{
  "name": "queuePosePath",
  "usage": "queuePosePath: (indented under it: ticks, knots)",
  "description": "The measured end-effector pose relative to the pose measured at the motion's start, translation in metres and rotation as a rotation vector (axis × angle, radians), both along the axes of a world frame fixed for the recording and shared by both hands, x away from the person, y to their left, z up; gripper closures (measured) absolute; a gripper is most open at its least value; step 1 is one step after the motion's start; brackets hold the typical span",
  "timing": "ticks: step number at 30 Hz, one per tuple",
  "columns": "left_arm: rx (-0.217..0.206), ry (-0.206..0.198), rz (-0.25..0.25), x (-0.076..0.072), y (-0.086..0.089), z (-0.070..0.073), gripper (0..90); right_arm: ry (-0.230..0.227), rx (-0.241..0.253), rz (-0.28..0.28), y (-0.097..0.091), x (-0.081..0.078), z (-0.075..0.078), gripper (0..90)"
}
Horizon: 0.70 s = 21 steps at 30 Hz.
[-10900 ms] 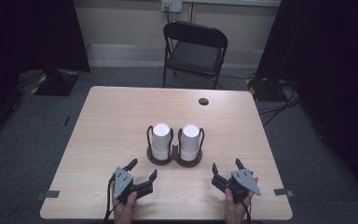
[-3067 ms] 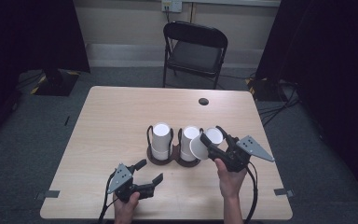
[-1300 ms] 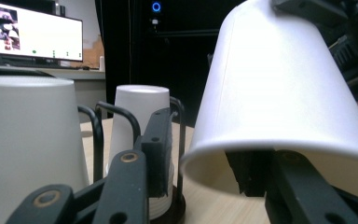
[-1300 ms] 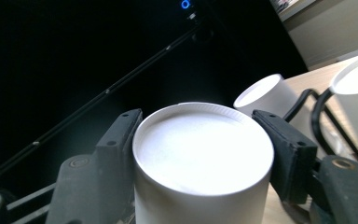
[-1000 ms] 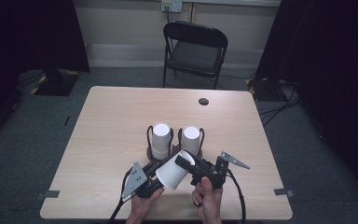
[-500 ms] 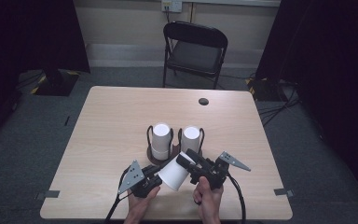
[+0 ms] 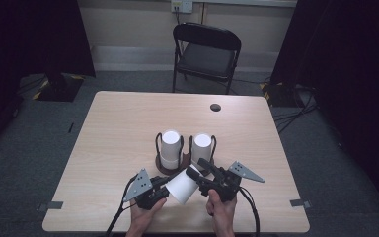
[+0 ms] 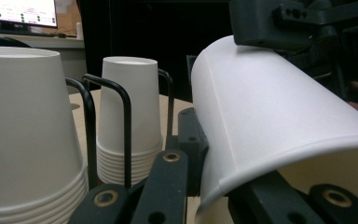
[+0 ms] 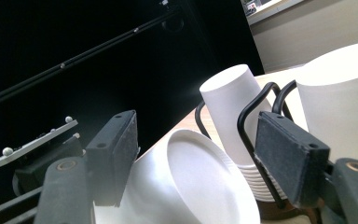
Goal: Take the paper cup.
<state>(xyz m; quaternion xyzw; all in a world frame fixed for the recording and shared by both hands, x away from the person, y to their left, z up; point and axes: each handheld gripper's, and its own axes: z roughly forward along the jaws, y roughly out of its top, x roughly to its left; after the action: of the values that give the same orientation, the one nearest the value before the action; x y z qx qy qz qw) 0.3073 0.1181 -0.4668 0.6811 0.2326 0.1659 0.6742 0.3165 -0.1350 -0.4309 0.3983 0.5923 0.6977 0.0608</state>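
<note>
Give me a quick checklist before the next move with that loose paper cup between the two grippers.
1. Left gripper clamped on the loose cup's rim: ok, the wall sits between its jaws in the left gripper view.
2. Right gripper released: ok, its jaws have just been opening and the pads stand off the cup's closed end.
3. Cup fully separated from the right stack: ok, it lies tilted in front of it.
4. Left stack upright in the holder: ok.
5. Firmness of the left grip: cannot tell.
</note>
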Motion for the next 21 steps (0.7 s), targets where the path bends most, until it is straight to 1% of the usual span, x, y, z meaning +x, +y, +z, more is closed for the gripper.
queuePosePath:
  ticks: [1, 2, 4, 5, 8, 10, 12, 14, 19, 21]
  knots:
    - [0.008, 0.003, -0.005, 0.000, 0.000, 0.000, 87.1, -0.006, -0.006, -0.002, 0.000, 0.000, 0.000, 30.0]
    - [0.028, 0.005, -0.016, -0.001, 0.000, 0.001, 87.1, -0.013, -0.014, -0.003, 0.000, -0.001, 0.000, 30.1]
    - [0.085, -0.001, -0.011, -0.003, -0.002, 0.003, 87.1, -0.023, -0.022, -0.003, -0.001, -0.002, 0.001, 30.2]
    - [0.102, -0.003, -0.010, -0.004, -0.002, 0.004, 87.1, -0.027, -0.027, -0.005, -0.001, -0.002, 0.001, 30.2]
    - [0.110, 0.014, -0.002, -0.004, 0.000, 0.005, 87.2, -0.046, -0.054, -0.018, -0.002, -0.004, 0.001, 30.2]
    - [0.127, 0.021, 0.012, -0.005, 0.002, 0.008, 87.2, -0.061, -0.077, -0.032, -0.003, -0.005, 0.001, 30.2]
    - [0.139, 0.030, 0.019, -0.005, 0.002, 0.010, 87.3, -0.062, -0.096, -0.035, -0.004, -0.005, 0.002, 30.1]
    - [0.153, 0.041, 0.022, -0.005, 0.004, 0.011, 87.3, -0.053, -0.099, -0.033, -0.006, -0.006, 0.002, 30.2]
    - [0.158, 0.070, 0.019, -0.003, 0.008, 0.012, 87.4, -0.060, -0.118, -0.048, -0.012, -0.008, 0.000, 30.1]
    - [0.178, 0.071, 0.040, -0.002, 0.009, 0.012, 87.4, -0.054, -0.123, -0.052, -0.014, -0.009, -0.001, 30.1]
